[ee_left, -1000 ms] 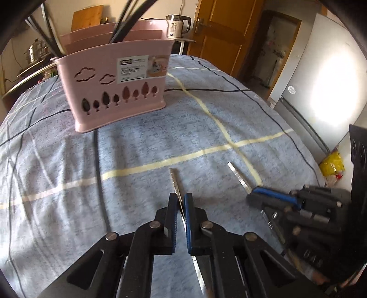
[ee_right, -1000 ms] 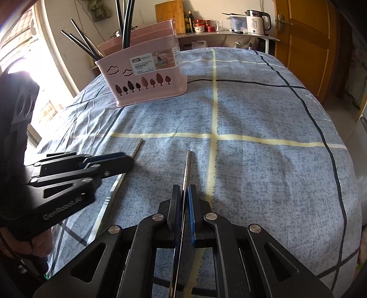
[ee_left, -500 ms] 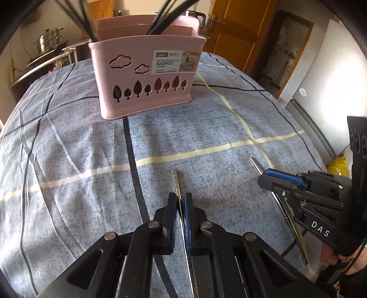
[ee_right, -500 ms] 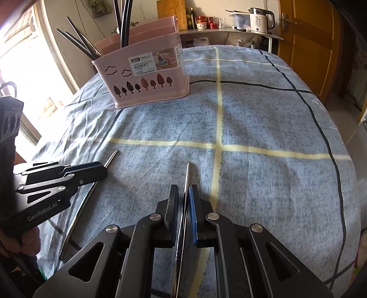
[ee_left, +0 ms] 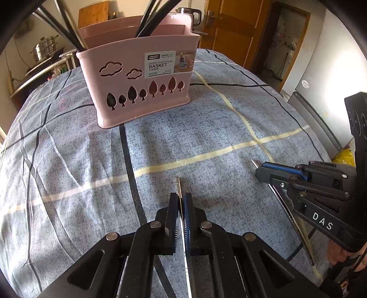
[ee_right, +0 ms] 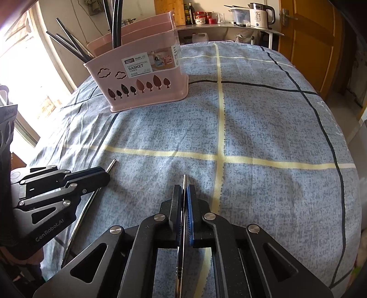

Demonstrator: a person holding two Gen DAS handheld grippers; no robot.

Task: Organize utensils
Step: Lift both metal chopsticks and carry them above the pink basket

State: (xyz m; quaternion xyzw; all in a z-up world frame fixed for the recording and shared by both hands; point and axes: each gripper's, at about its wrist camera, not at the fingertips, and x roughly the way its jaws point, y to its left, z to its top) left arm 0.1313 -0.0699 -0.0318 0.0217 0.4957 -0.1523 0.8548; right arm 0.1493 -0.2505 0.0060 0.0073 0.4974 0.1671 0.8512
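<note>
A pink utensil basket (ee_left: 142, 84) stands on the blue checked cloth, with several black chopsticks sticking out of it; it also shows in the right wrist view (ee_right: 142, 78). My left gripper (ee_left: 180, 199) is shut on a thin metal utensil (ee_left: 178, 183) whose tip pokes out ahead of the fingers. My right gripper (ee_right: 184, 190) is shut on another thin metal utensil (ee_right: 184, 178). Both are held above the cloth, short of the basket. Each gripper shows in the other's view: the right one (ee_left: 263, 169) and the left one (ee_right: 101, 174).
The cloth (ee_right: 252, 128) covers a table with yellow and black lines. A counter with a kettle (ee_right: 259, 13) and jars stands behind. A wooden door (ee_right: 309, 41) is at the right. The table edge drops off at the right, with a yellow bag (ee_left: 344, 158) below.
Both grippers have moved forward toward the basket, which now looks larger and nearer. Both stay shut on their utensils.
</note>
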